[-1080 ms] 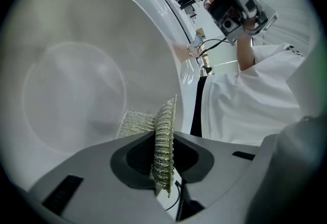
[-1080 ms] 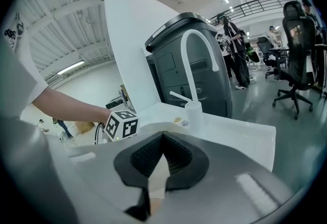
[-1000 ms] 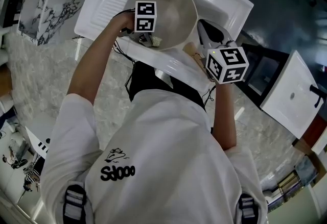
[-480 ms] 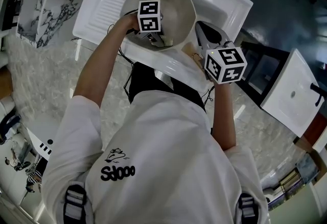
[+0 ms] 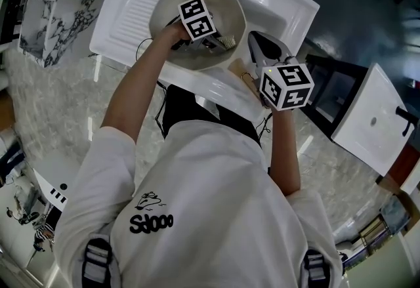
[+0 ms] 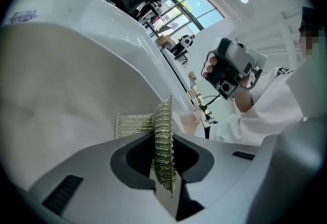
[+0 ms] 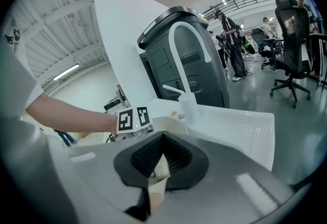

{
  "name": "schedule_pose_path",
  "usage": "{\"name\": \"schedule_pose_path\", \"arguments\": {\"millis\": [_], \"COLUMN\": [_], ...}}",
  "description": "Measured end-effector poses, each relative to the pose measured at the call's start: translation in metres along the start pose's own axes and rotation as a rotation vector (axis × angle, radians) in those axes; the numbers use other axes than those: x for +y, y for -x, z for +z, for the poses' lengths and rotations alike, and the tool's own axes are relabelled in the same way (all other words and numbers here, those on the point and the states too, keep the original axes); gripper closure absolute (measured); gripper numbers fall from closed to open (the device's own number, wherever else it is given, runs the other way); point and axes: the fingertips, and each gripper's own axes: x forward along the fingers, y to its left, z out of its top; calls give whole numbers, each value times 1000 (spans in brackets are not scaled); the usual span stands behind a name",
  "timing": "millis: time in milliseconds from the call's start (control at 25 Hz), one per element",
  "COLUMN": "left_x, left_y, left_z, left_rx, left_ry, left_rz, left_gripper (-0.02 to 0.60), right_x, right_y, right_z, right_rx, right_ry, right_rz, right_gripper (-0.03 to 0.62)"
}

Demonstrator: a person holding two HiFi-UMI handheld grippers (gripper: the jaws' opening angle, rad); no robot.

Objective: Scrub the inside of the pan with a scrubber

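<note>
A pale, round pan [image 5: 169, 14] sits in the white sink [image 5: 282, 4]. My left gripper [image 5: 218, 39] reaches inside it, shut on a gold wire-mesh scrubber [image 5: 227, 41]. In the left gripper view the scrubber [image 6: 164, 139] stands clamped edge-on between the jaws, its tip against the pan's inner wall [image 6: 61, 95]. My right gripper [image 5: 254, 62] is at the pan's near right side, shut on its light wooden handle [image 5: 237, 69]. The right gripper view shows the handle [image 7: 159, 168] pinched between the ribbed pads, with the pan's rim [image 7: 171, 124] beyond.
A white curved tap [image 7: 186, 39] and a soap bottle [image 7: 187, 107] stand at the sink's back edge. The ribbed draining board [image 5: 128, 8] lies left of the pan. A grey bin [image 7: 189, 65] stands behind the sink. The marble-look counter [image 5: 52, 96] runs to the left.
The left gripper has carried the scrubber from the pan's near left wall to its right side. The right gripper has held its grip, shifting only slightly.
</note>
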Motion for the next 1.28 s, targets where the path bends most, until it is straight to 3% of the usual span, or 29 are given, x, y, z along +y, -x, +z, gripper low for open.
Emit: {"name": "schedule_pose_path", "arguments": {"millis": [240, 400, 480, 600, 760, 1080, 1280], "left_x": [28, 54, 67, 80, 91, 122, 136], "left_y": [14, 33, 48, 71, 90, 119, 135], "left_z": [43, 58, 64, 74, 77, 51, 24], "left_rx": [-259, -382, -482, -643, -756, -796, -684], "left_ry": [110, 137, 186, 276, 317, 396, 389], "left_rz": [88, 228, 284, 315, 360, 567, 727], "left_gripper": [512, 512, 512, 512, 512, 514, 514], "right_x": [-2, -7, -9, -7, -5, -8, -7], "right_y": [-2, -3, -4, -7, -10, -13, -16], "right_z": [0, -2, -4, -2, 2, 0, -1], "right_rx": [4, 10, 14, 16, 13, 24, 34], "right_ry": [-5, -15, -21, -23, -23, -28, -26], "right_rz": [0, -4, -7, -1, 9, 11, 16], "right_gripper": [585, 585, 585, 585, 585, 585, 585]}}
